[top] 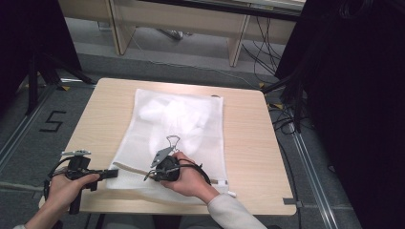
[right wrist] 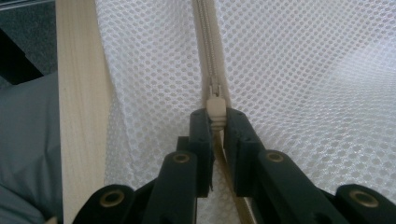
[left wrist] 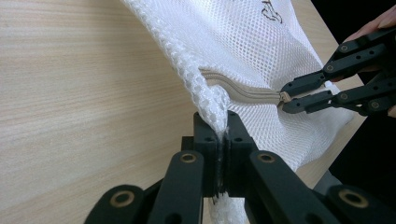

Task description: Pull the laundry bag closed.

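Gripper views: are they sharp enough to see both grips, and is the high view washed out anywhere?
Left gripper view: mesh bag weave and the left gripper pinching its corner are sharp; the near jaw links blur slightly. Right gripper view: zipper pull in the right gripper is crisp; mesh softens at far right. High view: the bag's upper half glares white, surroundings dark.

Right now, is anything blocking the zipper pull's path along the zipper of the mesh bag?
Nothing visible does. The right hand-held gripper is shut on the zipper pull, the zipper track ahead lies bare, and the left hand-held gripper pinches the mesh bag at its corner.
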